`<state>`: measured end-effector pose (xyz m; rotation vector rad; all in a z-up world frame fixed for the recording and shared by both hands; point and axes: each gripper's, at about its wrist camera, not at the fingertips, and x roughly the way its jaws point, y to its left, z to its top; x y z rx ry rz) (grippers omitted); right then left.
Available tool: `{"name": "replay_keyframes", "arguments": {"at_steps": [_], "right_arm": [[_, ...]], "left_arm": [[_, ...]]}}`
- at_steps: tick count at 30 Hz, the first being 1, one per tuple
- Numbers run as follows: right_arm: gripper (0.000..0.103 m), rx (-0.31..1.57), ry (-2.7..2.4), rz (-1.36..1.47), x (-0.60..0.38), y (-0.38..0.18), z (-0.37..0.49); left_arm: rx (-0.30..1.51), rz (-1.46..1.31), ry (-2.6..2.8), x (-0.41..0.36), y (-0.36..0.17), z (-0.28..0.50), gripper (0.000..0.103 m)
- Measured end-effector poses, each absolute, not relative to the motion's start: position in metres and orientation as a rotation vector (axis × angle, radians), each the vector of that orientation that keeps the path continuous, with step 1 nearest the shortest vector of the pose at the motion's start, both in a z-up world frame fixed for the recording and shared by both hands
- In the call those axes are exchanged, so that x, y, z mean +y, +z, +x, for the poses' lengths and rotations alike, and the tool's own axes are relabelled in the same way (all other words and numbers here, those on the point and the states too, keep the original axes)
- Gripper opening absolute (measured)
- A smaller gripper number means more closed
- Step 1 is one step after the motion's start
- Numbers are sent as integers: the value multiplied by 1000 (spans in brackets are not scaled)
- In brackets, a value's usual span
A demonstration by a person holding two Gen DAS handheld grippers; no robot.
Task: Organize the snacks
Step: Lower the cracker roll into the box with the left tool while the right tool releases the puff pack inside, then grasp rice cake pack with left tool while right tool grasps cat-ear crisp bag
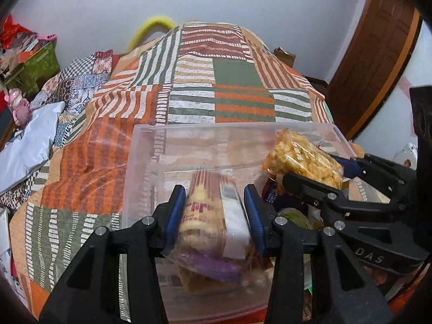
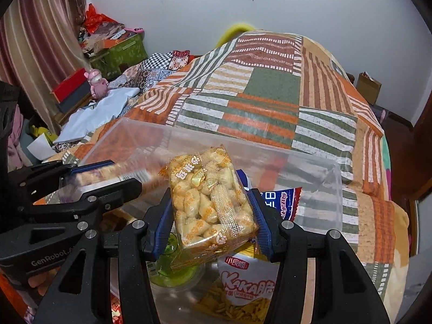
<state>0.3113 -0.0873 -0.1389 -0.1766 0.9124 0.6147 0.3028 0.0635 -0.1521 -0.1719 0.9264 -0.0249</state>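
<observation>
A clear plastic bin (image 1: pixel 205 132) (image 2: pixel 310 159) sits on the patchwork bedspread. My left gripper (image 1: pixel 214 213) is shut on a long cracker pack (image 1: pixel 208 210) with red stripes and a white end, held over the bin's left half. My right gripper (image 2: pixel 212 216) is shut on a clear packet of golden puffed-rice snack (image 2: pixel 210 202), also over the bin; in the left wrist view that snack (image 1: pixel 302 159) shows at the right. The left gripper (image 2: pixel 108 172) shows at the left of the right wrist view. Inside the bin lie a KAKA chips bag (image 2: pixel 243 291), a blue-and-red pack (image 2: pixel 280 199) and a green cup (image 2: pixel 172 270).
The bedspread (image 1: pixel 237 81) covers the bed beyond the bin. A white cloth (image 1: pixel 29 145), a pink toy (image 1: pixel 20 108) and a green box (image 1: pixel 37 67) crowd the left side. A wooden door (image 1: pixel 378 54) stands at the right and a cardboard box (image 2: pixel 368 86) beside the bed.
</observation>
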Motion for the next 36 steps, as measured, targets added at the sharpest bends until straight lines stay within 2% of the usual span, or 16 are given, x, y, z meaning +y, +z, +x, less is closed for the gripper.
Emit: {"name": "replay_keyframes", "arguments": {"at_steps": [7, 11, 15, 22, 27, 29, 36], "right_arm": [[51, 919, 607, -175, -87, -140, 309], [51, 904, 616, -174, -89, -133, 304], [60, 855, 612, -167, -94, -118, 294], [61, 806, 619, -154, -107, -92, 271], [67, 761, 618, -150, -117, -79, 249], [68, 750, 619, -146, -121, -75, 240], [71, 758, 604, -143, -135, -78, 215]], "left_arm": [[931, -197, -22, 66, -150, 297, 45], [920, -211, -21, 67, -143, 289, 49], [882, -198, -12, 66, -128, 276, 57], [818, -182, 5, 65, -98, 245, 62], [785, -160, 15, 62, -83, 218, 63], [770, -150, 20, 61, -78, 206, 67], [773, -126, 35, 64, -80, 171, 70]]}}
